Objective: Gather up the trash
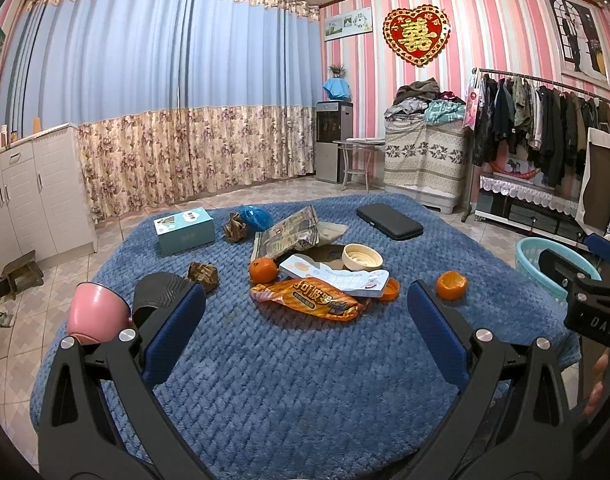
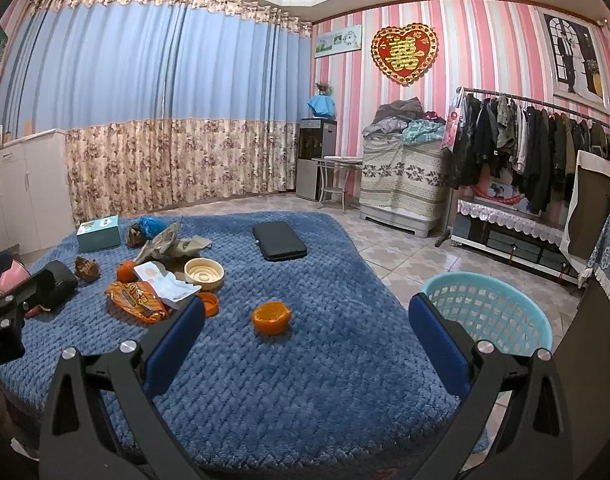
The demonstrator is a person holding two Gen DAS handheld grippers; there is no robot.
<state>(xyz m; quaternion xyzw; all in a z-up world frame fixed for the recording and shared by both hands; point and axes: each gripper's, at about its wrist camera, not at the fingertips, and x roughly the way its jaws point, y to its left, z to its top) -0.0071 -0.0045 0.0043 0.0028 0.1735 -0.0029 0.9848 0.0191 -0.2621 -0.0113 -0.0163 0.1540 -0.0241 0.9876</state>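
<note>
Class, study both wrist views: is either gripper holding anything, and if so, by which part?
Nothing is held. The left gripper and right gripper both have their jaws wide open.

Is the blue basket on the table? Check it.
No, the blue basket stands on the tiled floor beside the table.

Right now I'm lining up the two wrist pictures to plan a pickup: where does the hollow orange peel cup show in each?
Left wrist view: the hollow orange peel cup sits right of centre on the blue cloth, just beyond the right finger's tip.
Right wrist view: the peel cup lies near centre, between the open fingers.
Shared landmark: the black flat case lies farther back in both.
</note>
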